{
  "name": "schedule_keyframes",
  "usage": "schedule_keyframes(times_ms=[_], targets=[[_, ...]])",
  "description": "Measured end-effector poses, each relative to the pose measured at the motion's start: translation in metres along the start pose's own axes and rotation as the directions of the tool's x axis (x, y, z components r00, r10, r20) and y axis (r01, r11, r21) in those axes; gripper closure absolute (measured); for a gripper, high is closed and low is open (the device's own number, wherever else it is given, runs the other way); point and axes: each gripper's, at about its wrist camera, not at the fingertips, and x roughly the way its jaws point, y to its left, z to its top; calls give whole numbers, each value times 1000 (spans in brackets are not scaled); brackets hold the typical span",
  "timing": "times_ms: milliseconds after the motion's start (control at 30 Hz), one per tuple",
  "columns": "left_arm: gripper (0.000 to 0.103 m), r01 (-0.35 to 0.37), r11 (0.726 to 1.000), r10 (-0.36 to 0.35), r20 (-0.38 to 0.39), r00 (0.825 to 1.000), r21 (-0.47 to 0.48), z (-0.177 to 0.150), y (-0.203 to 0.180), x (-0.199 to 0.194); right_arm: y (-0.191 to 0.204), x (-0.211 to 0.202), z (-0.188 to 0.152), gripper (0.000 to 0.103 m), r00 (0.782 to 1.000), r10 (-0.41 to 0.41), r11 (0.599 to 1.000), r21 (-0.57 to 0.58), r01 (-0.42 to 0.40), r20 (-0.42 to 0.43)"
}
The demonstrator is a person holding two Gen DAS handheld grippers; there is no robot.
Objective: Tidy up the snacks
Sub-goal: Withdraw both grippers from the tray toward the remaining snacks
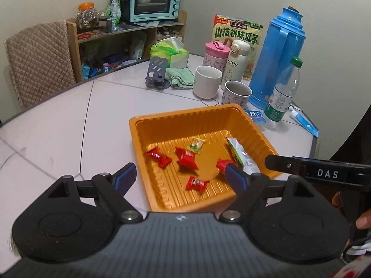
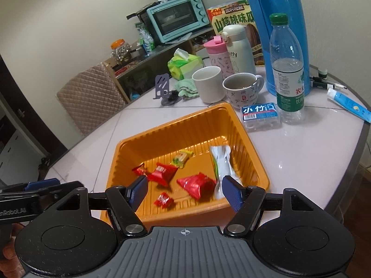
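- While I am looking down through both cameras, I am seeing all the snacks sitting inside the orange tray (image 2: 252, 162) on the white counter (image 2: 301, 153).
- I am counting four red candies in there: one by the left wall (image 2: 139, 170), a big one (image 2: 163, 173), another big one (image 2: 196, 184) and a small one (image 2: 164, 200) near the front.
- I am also seeing a little yellow-green candy (image 2: 182, 158) farther back, and a long white packet (image 2: 221, 162) leaning on the right wall.
- I am holding the right gripper (image 2: 184, 194) low over the front edge of the tray, tipped down, with its jaws wide and nothing in them.
- I am holding the left gripper (image 1: 178, 177) just beside it, also pointing down into the tray, jaws wide and holding nothing.
- I am thinking the tidying is nearly done, since I am not seeing any loose snack out on the counter.
- If I am putting things neat, I am picking one snack at a time, coming straight down with one jaw on each side.
- I am going slowly, because the wrappers look slippery and the light tray could slide.
- I am keeping both grippers away from the cups (image 2: 208, 83) and the water bottle (image 2: 287, 69) behind the tray.
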Motion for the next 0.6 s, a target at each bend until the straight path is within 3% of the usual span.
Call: schedule_keyframes(times_ms=[267,600], targets=[[20,-7,999,6,-10,1000,-51,-29,12,-40,12,-25,-16,32,1000,16,1000,-27,-17,-11],[17,-78,991,75,-33,997,-106,-71,33,-82,38,-39,-43,32,995,73,994,-74,-78,-63]])
